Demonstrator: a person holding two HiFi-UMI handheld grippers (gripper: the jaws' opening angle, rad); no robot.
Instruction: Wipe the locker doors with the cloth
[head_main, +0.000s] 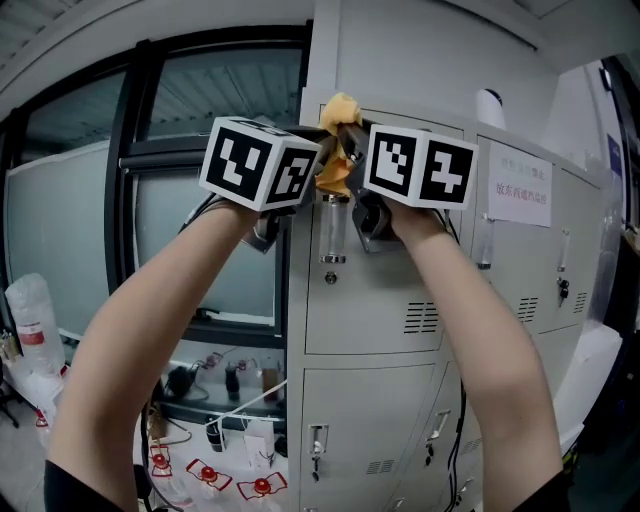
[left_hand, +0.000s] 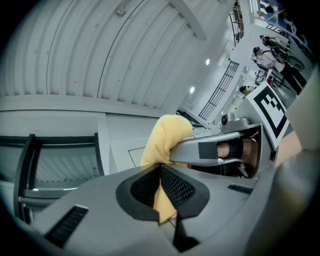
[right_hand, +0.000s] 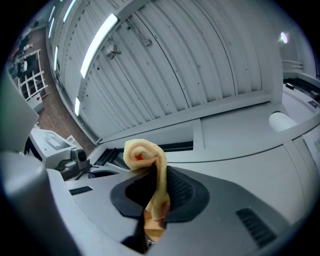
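Clamping the cloth (left_hand: 165, 135) in both pairs of jaws, high at the top-left locker door (head_main: 400, 250).

Pinching one end of the yellow cloth with the left gripper (left_hand: 160, 192), closed tight on the fabric. Pinching the other end with the right gripper (right_hand: 156, 200), likewise closed, with a rolled tip poking up past the pads. Holding it bunched between the two grippers, close together, by the door's upper left corner; cannot tell whether it is touching the metal. Judging from that: cloth in hand and at the first door, wiping at most just starting. Seemingly left to do: this door's face, the right door (head_main: 520, 260), the lower doors (head_main: 370, 420). No streaks or wiped patches to go by.
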